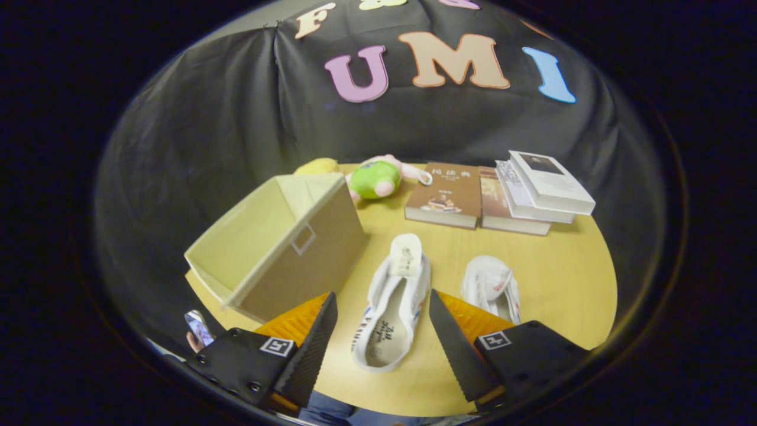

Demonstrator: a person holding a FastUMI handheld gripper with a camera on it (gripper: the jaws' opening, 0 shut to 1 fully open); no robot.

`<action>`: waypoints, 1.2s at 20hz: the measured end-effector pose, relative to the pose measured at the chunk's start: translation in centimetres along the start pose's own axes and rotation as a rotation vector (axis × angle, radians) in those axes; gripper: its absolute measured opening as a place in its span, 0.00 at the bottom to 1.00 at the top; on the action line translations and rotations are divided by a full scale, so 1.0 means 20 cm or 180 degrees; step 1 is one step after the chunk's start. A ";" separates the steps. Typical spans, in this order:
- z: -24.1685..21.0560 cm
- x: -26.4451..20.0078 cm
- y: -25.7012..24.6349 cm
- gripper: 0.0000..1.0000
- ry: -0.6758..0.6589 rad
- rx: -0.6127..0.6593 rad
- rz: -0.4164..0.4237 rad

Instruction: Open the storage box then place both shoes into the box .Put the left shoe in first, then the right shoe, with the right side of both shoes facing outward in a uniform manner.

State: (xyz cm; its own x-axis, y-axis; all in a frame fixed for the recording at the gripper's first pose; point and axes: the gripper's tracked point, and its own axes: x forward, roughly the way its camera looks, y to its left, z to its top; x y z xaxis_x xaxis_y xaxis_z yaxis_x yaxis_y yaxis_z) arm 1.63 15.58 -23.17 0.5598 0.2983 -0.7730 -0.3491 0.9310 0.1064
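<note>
While the jaws are standing wide astride the nearer shoe (393, 307), judgement: descending squarely, gripping its sides mid-length, then carrying toward the open box (278, 242) ahead-left.

Pale yellow wooden desk (562, 278), warm and plain. On the left, a beige fabric storage box (284, 242), cream inside. Near centre, a white canvas shoe (393, 302) with dark lettering and red-blue flecks; right of it, a second white shoe (491, 287) with red marks. Far back, a green-and-pink plush toy (378, 177) and brown-covered books (449, 195).
</note>
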 end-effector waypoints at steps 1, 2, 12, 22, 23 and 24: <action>-0.04 0.02 -0.01 0.97 0.0075 -0.0051 -0.0025; -0.07 0.04 -0.02 0.96 0.0154 -0.0094 -0.0033; -0.19 0.34 -0.21 0.78 0.0530 -0.0636 -0.0520; -0.18 0.50 -0.15 0.43 0.0602 -0.0354 -0.0369; -0.17 0.50 -0.15 0.39 0.0609 -0.0370 -0.0350; -0.17 0.50 -0.16 0.39 0.0608 -0.0405 -0.0343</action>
State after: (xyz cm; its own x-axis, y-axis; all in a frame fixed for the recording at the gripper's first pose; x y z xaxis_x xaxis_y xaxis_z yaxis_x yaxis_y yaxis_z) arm 5.71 14.91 -33.40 0.4510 0.1424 -0.8811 -0.3936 0.9178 -0.0531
